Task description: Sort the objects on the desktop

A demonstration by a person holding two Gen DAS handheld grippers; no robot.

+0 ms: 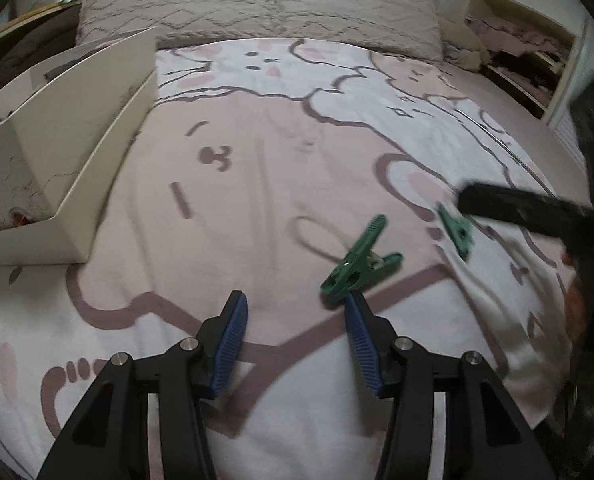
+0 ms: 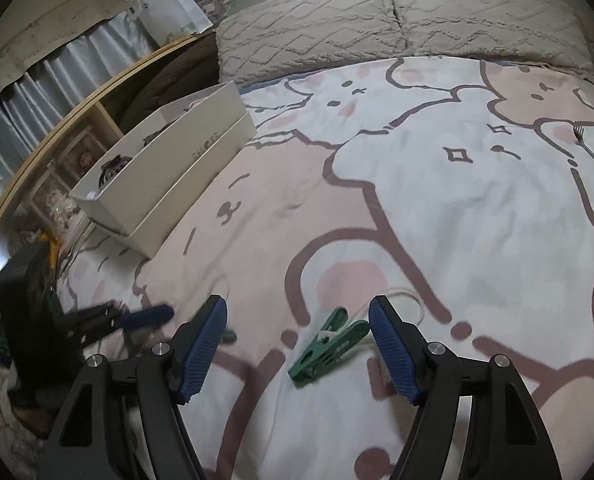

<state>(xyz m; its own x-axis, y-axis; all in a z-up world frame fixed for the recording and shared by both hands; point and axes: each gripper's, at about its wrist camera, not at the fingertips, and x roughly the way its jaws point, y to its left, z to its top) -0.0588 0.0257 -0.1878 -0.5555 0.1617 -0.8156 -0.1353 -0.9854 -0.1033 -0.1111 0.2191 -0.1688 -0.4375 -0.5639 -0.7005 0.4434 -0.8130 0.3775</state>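
Observation:
Two green clothespins lie on the bedspread. In the left wrist view one clothespin rests just past the right fingertip of my left gripper, which is open with nothing between its blue pads. The second clothespin lies farther right, beside a blurred black finger of my right gripper. In the right wrist view that second clothespin lies flat between the fingers of my open right gripper, and the pads do not touch it. A white cord runs through it. My left gripper's blue-padded finger shows at the left.
An open white box stands on the bed at the left, also in the left wrist view as the white box. A metal fork lies far right. Grey pillows line the head of the bed. Shelves run along the left side.

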